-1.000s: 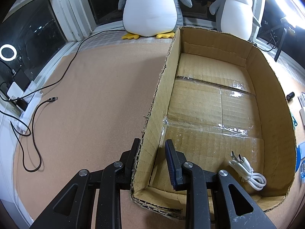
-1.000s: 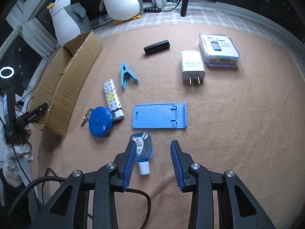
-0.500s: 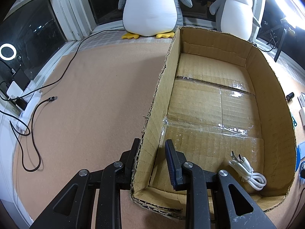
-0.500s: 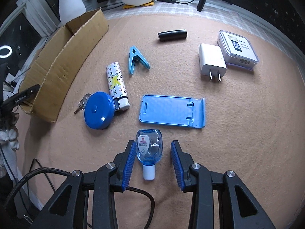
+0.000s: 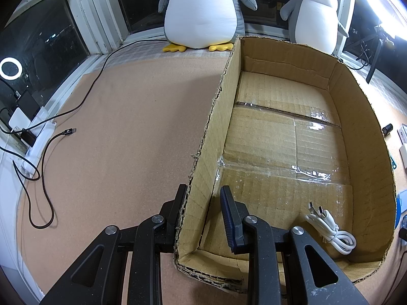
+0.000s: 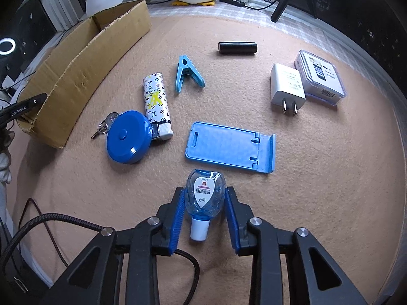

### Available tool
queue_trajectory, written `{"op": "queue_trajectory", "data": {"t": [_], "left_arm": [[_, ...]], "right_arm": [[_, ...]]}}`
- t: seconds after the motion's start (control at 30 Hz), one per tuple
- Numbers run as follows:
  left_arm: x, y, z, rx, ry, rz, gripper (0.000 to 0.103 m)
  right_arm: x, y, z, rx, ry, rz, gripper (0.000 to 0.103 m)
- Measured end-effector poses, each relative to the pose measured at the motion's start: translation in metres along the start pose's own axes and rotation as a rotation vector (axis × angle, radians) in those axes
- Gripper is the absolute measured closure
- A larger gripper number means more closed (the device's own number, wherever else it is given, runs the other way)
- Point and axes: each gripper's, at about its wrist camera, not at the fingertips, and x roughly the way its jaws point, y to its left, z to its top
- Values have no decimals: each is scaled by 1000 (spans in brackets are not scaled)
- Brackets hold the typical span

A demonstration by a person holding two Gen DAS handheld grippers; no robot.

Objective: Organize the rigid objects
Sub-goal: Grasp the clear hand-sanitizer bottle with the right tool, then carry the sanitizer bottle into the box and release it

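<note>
Two grippers are at work over the tan mat. At the far left, the left gripper [image 5: 203, 208] straddles the near left wall of the cardboard box [image 5: 213, 137], one finger outside and one inside; the inner pad stands clear of the wall, so the jaws are apart, and nothing here has shifted over the last second. Inside the box, in the near right corner, lies a coiled white cable [image 5: 330, 231]. Two plush penguins [image 5: 203, 10] sit beyond the box by the window.

In the right wrist view, going left to right, the box [image 6: 76, 76] lies at the left edge, then a blue round tape measure [image 6: 127, 137] with keys [image 6: 105, 124] touching its left side and a patterned lighter [image 6: 156, 101] touching its right. Next come a blue clip [image 6: 187, 75], a blue phone stand [image 6: 230, 150], a black cylinder [image 6: 237, 48], a white charger plug [image 6: 287, 89] and a clear-cased box [image 6: 320, 76].

The right gripper [image 6: 203, 216] has advanced: a second ago the small clear sanitizer bottle [image 6: 204, 198] lay ahead of its left finger; now it lies on the mat between both blue pads, cap toward the camera. The jaws have narrowed to just beside the bottle's sides, but whether they press it I cannot tell.
</note>
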Motion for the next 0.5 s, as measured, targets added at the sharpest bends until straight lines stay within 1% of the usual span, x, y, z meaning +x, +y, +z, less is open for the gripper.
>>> {"op": "queue_trajectory", "data": {"t": [0.27, 0.4, 0.5], "left_arm": [[0, 0, 0, 0, 0, -1, 75], [0, 0, 0, -1, -1, -1, 75], [0, 0, 0, -1, 0, -2, 75]], "right_arm": [[-9, -2, 0, 36, -17, 28, 75], [-29, 2, 10, 42, -64, 60, 75], [-50, 13, 26, 30, -122, 101, 75]]}}
